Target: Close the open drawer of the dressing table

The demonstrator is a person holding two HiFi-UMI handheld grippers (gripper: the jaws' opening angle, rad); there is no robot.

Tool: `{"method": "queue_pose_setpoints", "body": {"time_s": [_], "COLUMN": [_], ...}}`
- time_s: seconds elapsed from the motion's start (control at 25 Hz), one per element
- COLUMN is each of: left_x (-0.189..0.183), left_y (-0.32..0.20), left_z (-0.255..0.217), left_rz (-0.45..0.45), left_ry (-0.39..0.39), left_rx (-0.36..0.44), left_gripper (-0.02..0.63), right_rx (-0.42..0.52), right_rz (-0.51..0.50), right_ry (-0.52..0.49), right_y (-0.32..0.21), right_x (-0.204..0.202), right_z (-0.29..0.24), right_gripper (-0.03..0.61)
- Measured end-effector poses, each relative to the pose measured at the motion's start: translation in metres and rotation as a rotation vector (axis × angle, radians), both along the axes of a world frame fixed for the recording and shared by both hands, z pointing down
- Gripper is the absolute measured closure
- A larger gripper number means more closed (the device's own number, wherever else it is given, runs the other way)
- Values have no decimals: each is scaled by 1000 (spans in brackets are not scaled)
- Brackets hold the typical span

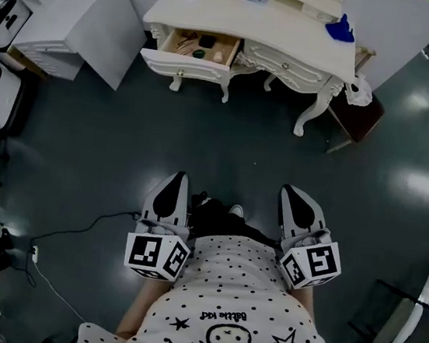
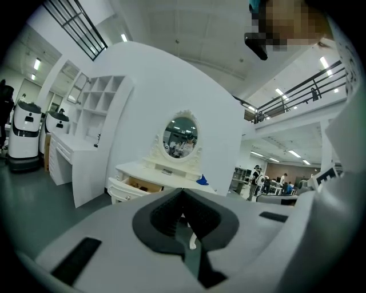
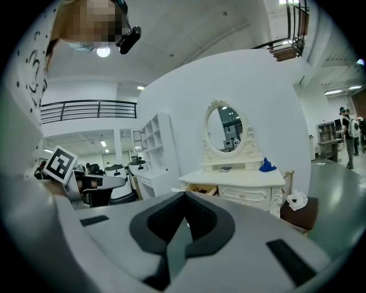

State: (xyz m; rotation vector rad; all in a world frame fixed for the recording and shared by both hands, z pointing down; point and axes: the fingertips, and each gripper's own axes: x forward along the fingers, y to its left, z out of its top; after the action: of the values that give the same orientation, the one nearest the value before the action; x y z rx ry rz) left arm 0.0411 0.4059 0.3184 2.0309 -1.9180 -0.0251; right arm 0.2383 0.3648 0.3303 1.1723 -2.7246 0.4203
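White dressing table [image 1: 294, 40] stands against the wall at the top of your head view, across a dark floor [image 1: 107, 153] and well apart from both grippers. Its open drawer [image 1: 203, 48] is the one on the table's left side; it is pulled out towards you, with small items visible inside, while the drawer beside it sits flush. Your left gripper [image 1: 176, 177] is held close to your body and points almost straight at the open drawer. Its jaws are pressed together with nothing between them. Your right gripper [image 1: 291, 191] is level with the left one and points towards the table's right half, so the open drawer lies ahead and to its left. Its jaws also meet at the tips and hold nothing. A blue object [image 1: 341, 28] lies on the tabletop's right end, and an oval mirror [image 3: 224, 129] rises behind it.
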Motion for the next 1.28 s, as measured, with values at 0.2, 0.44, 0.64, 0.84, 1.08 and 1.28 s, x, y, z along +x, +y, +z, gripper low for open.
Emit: {"method": "queue_pose_setpoints", "body": {"time_s": [0.2, 0.44, 0.64, 0.84, 1.08, 1.28], "left_x": [-8, -26, -54, -91, -134, -162], "left_y": [-3, -23, -58, -103, -140, -158], "left_z": [2, 6, 11, 0, -4, 4], "left_rz": [-26, -44, -38, -25, -10, -8], "left_ry": [-2, 7, 0, -10, -13, -12], "left_rx": [-5, -18, -19, -11, -11, -25], "left_gripper": [601, 601, 601, 601, 601, 601], "right_rx": [-1, -26, -32, -44, -63, -66], "right_rz": [10, 21, 45, 59, 88, 95], "right_ry": [-6, 8, 9, 13, 7, -2], "right_y": [-7, -28, -59, -98, -132, -149], "right_x": [2, -8, -28, -59, -94, -122], "right_z": [1, 6, 8, -2, -2, 1], "right_gripper": [569, 569, 569, 569, 569, 569]}}
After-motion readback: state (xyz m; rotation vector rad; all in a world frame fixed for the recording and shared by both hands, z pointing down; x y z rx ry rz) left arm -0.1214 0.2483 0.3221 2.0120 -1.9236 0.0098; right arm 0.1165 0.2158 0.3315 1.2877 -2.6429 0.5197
